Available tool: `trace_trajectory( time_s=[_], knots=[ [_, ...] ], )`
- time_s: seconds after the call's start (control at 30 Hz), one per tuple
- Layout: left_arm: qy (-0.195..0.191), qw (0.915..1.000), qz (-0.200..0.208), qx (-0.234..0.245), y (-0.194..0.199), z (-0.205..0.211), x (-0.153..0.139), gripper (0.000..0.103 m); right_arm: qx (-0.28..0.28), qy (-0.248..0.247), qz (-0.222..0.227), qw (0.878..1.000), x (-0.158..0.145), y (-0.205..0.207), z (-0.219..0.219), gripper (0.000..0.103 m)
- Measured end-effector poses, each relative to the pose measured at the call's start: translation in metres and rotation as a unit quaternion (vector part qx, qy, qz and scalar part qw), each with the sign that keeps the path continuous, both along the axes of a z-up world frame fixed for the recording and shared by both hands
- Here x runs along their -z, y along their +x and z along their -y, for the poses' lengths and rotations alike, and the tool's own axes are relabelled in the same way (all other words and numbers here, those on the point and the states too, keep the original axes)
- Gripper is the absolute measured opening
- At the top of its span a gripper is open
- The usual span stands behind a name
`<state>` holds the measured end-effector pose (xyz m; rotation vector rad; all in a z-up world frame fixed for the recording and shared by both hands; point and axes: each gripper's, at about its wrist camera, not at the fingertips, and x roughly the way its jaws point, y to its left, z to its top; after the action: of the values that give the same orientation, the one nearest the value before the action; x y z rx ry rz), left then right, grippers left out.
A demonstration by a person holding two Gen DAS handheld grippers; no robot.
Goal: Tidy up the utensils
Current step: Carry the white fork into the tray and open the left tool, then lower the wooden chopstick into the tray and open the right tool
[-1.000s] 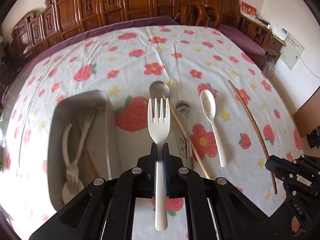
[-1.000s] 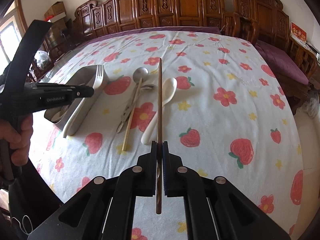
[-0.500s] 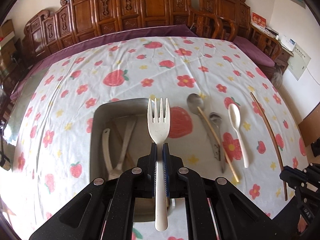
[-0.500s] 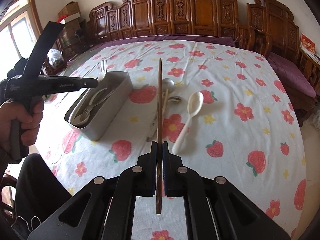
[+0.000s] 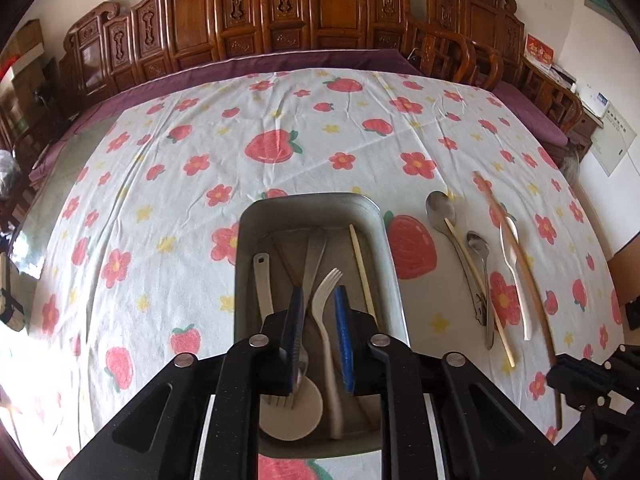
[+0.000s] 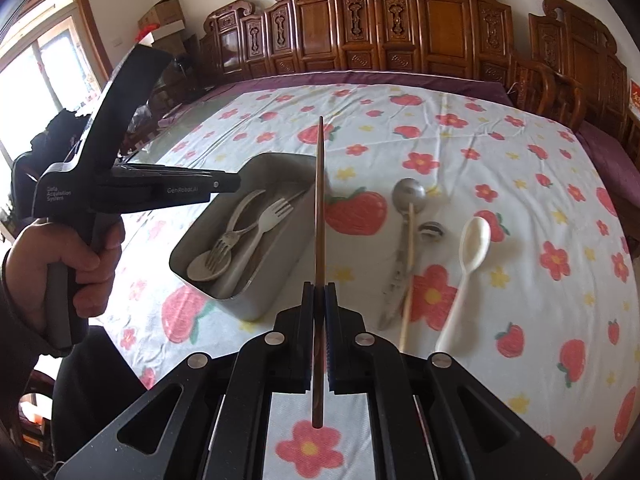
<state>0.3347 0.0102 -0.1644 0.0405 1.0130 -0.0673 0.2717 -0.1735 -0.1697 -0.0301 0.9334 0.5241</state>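
My left gripper (image 5: 319, 300) is open above the grey metal tray (image 5: 372, 208). The cream plastic fork (image 5: 326, 320) lies free in the tray between the jaws, among other utensils and a pale chopstick (image 5: 362, 268). My right gripper (image 6: 319, 292) is shut on a dark brown chopstick (image 6: 319, 208) and holds it above the table, just right of the tray (image 6: 256, 296). On the cloth lie a metal spoon (image 6: 408, 192), a pale chopstick (image 6: 409, 264), a smaller metal spoon (image 6: 431, 231) and a cream plastic spoon (image 6: 472, 248).
The table wears a white cloth with strawberries and flowers (image 5: 272, 148). Carved wooden chairs (image 5: 320, 8) line the far edge. The person's hand holds the left gripper handle (image 6: 80, 256) at the left.
My left gripper moved over the tray, opened and let the cream fork drop into it. My right gripper moved left toward the tray with the brown chopstick.
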Motion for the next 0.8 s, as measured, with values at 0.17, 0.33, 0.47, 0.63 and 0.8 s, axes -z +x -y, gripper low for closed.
trace_trajectory(
  time_s=[0.17, 0.33, 0.47, 0.63, 0.8],
  knots=[
    [-0.002, 0.9999, 0.016, 0.0, -0.013, -0.016, -0.008, 0.022, -0.01, 0.003, -0.011, 1.0, 0.006, 0.008, -0.027, 0.006],
    [0.0, 0.9993, 0.037, -0.003, -0.029, -0.04, -0.019, 0.03, -0.02, 0.008, -0.023, 1.0, 0.01, 0.017, -0.055, 0.006],
    [0.004, 0.9987, 0.051, -0.008, -0.039, -0.059, -0.027, 0.032, -0.022, 0.016, -0.036, 0.999, 0.015, 0.028, -0.077, 0.006],
    [0.003, 0.9974, 0.07, -0.015, -0.051, -0.08, -0.037, 0.046, -0.016, 0.024, -0.054, 0.998, 0.024, 0.042, -0.099, 0.006],
    [-0.001, 0.9966, 0.078, -0.026, -0.057, -0.097, -0.041, 0.051, -0.012, 0.017, -0.066, 0.998, 0.033, 0.053, -0.118, 0.006]
  ],
)
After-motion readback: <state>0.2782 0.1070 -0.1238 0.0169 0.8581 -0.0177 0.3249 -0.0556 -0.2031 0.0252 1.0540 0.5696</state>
